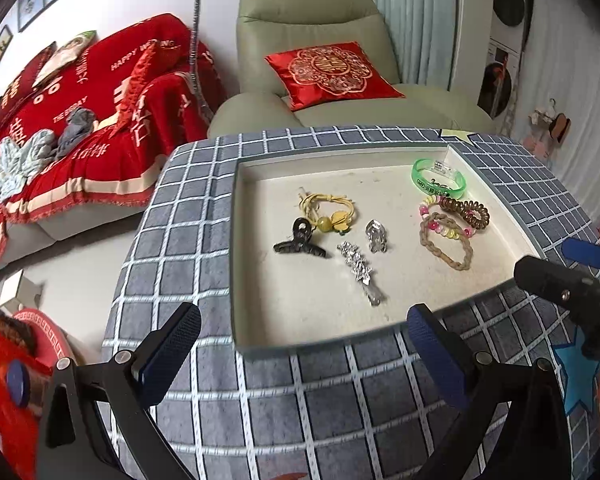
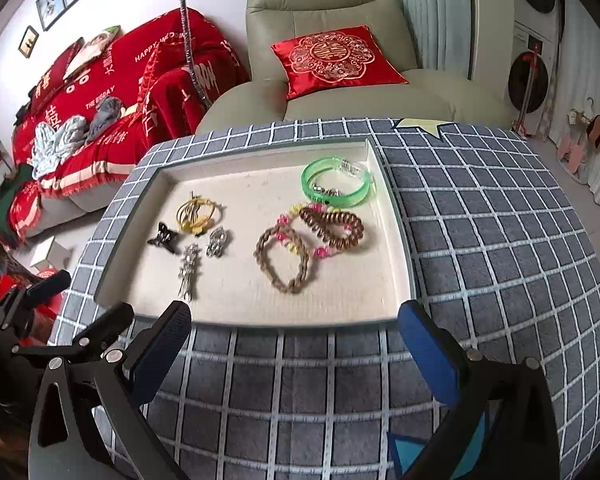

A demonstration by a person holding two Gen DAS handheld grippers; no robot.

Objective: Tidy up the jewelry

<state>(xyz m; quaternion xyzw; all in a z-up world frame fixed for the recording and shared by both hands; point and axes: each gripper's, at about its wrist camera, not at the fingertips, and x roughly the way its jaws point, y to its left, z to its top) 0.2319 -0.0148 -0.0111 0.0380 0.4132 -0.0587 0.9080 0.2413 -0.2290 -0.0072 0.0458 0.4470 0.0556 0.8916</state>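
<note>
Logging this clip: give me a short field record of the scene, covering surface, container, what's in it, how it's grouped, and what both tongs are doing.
surface: table under a grey checked cloth
container: shallow cream tray
left group: black claw clip, yellow hair tie, two silver clips
right group: green bangle, brown coil tie, braided bracelet, pink and yellow bead bracelet
overlaps: the bead bracelet lies across the braided one and touches the coil tie
left tongs: open, empty, short of the tray
right tongs: open, empty, short of the tray
</note>
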